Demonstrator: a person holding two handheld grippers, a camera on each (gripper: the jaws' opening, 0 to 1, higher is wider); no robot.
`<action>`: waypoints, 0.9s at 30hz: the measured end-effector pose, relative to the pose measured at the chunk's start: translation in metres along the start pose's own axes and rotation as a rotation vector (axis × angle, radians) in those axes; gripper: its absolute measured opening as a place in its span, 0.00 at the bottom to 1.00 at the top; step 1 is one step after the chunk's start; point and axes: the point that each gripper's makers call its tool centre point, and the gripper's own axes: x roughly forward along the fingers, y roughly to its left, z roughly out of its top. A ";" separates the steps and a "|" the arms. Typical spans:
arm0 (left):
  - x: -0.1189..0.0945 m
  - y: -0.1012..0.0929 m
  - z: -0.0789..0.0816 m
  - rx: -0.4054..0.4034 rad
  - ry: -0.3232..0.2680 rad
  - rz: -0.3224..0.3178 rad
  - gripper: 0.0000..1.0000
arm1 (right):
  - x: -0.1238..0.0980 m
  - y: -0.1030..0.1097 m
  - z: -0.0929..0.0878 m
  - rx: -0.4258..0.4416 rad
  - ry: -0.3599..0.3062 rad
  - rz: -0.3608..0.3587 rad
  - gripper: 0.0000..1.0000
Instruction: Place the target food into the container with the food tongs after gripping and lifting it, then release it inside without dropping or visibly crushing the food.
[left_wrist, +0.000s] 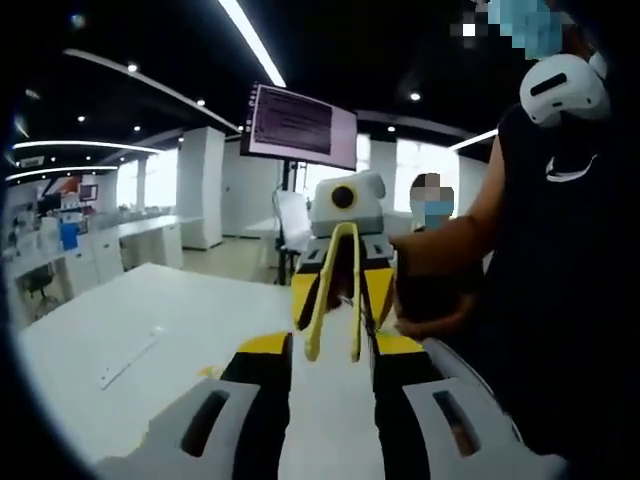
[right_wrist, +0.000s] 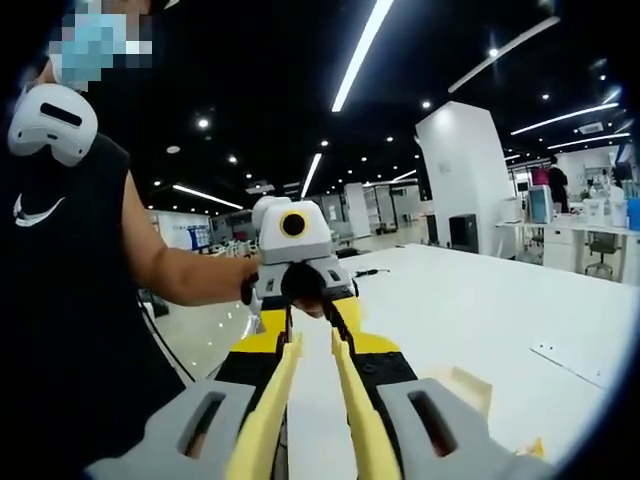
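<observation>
Yellow food tongs (right_wrist: 275, 400) lie between the jaws of my right gripper (right_wrist: 315, 350), which is shut on their two arms. The arms point forward, spread apart. In the left gripper view the same tongs (left_wrist: 352, 290) come down from the right gripper (left_wrist: 340, 285) facing me, and their tips reach the gap between the jaws of my left gripper (left_wrist: 332, 350). My left gripper stands open; I cannot tell whether it touches the tips. In the right gripper view the left gripper (right_wrist: 305, 300) sits just past the tong tips, held by a hand.
Both grippers hover over a long white table (left_wrist: 180, 310) (right_wrist: 480, 300). A thin white strip (left_wrist: 125, 365) (right_wrist: 565, 360) and a small cream piece (right_wrist: 465, 385) lie on it. The person in a black top (left_wrist: 570, 300) stands at the table's side. A monitor (left_wrist: 300, 125) stands beyond.
</observation>
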 end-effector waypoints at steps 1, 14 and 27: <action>-0.001 0.003 0.000 -0.005 -0.002 0.016 0.47 | 0.000 -0.001 0.000 -0.001 -0.001 -0.004 0.23; -0.052 0.046 -0.028 -0.024 0.039 0.314 0.92 | -0.022 -0.038 0.003 -0.062 0.054 -0.136 0.25; -0.137 0.064 -0.093 -0.048 0.075 0.613 1.00 | -0.055 -0.069 -0.030 -0.126 0.193 -0.240 0.25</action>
